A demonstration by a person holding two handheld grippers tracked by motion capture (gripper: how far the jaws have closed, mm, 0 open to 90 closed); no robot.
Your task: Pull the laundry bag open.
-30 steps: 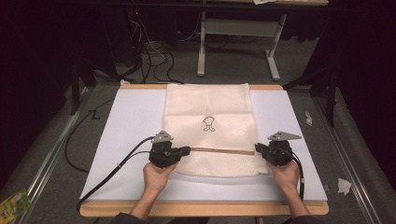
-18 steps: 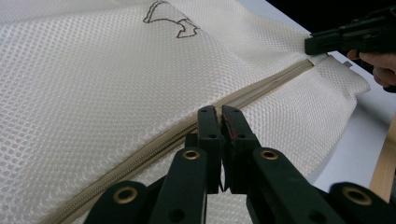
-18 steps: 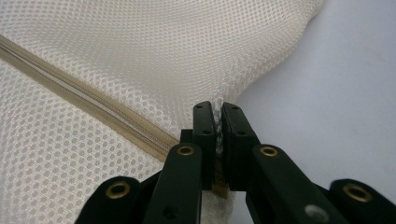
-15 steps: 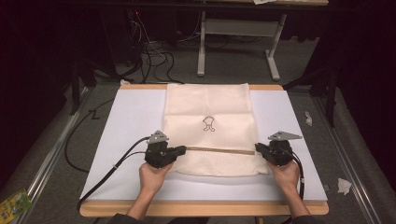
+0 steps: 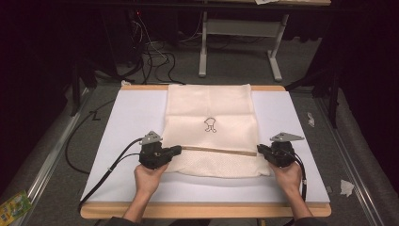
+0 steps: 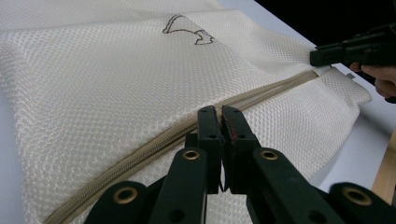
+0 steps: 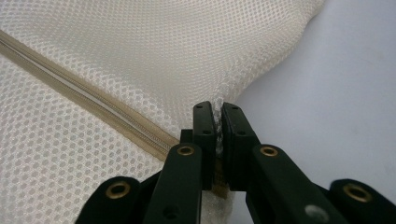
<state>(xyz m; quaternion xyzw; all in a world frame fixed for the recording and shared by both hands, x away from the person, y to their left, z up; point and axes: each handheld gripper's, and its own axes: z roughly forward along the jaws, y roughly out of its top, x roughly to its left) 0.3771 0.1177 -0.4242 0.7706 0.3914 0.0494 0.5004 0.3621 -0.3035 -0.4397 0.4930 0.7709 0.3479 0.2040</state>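
A cream mesh bag (image 5: 209, 108) lies flat on the white board (image 5: 127, 117), with a small dark outline logo (image 5: 210, 125) at its middle. A tan zipper (image 5: 219, 150) crosses it near the front. My left gripper (image 5: 178, 149) is at the zipper's left end, its jaws pressed together on the mesh (image 6: 116, 70) beside the zipper (image 6: 261, 95); its tips (image 6: 219, 112) sit on the bag. My right gripper (image 5: 259, 149) holds the right edge, and white mesh (image 7: 116, 46) shows pinched between its tips (image 7: 215, 109). The right gripper (image 6: 317, 56) also appears far off in the left gripper view.
The board rests on a wooden table (image 5: 202, 210). A black cable (image 5: 101, 176) trails left from the left gripper. Paper scraps (image 5: 347, 187) and a green packet (image 5: 11, 207) lie on the floor. A metal desk frame (image 5: 240, 42) stands behind.
The left gripper has shifted slightly to the left at the zipper's end. The right gripper has not moved.
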